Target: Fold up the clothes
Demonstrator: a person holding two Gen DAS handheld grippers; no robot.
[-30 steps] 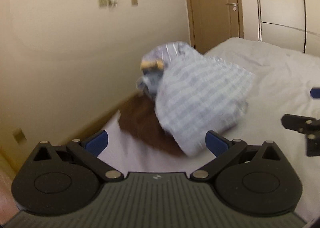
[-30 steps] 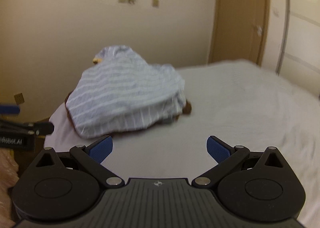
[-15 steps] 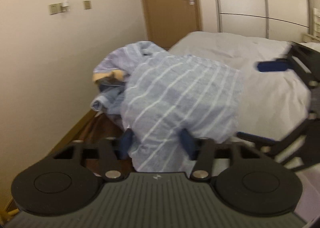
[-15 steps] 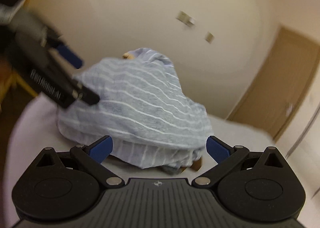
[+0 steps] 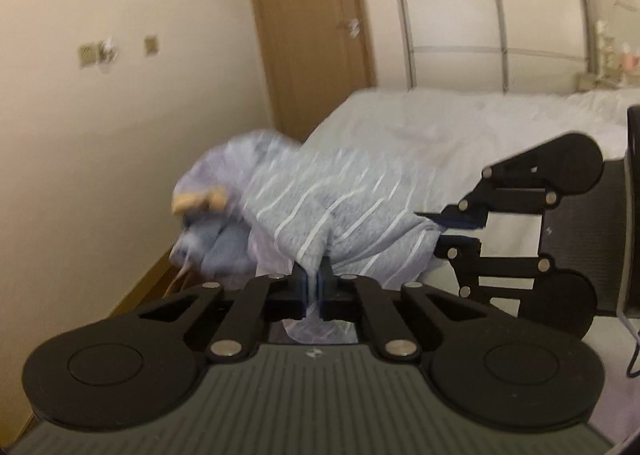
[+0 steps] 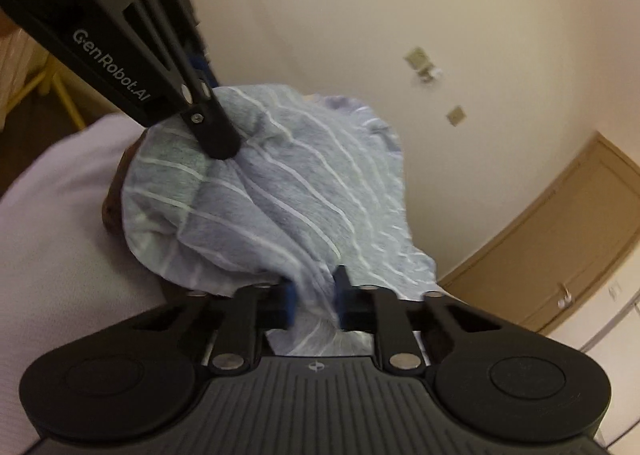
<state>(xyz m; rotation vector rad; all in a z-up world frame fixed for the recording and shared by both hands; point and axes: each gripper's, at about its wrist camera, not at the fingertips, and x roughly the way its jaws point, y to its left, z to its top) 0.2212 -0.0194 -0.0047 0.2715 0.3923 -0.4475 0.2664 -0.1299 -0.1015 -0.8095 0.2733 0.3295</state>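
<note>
In the left wrist view, the blue white-striped cotton garment (image 5: pixel 320 211) lies mid-frame on the white bed (image 5: pixel 460 127). The left claw (image 5: pixel 314 287) sits at its lower edge and the right claw (image 5: pixel 460 229) at its right end. The brown wooden door (image 5: pixel 312 35) stands behind, upper centre.

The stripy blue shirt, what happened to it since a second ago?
Both grippers closed in and shut on the striped blue shirt: the left hand-held gripper first, then the right hand-held gripper. They are bunching it up. The pile stayed at the edge of the white bed.
</note>
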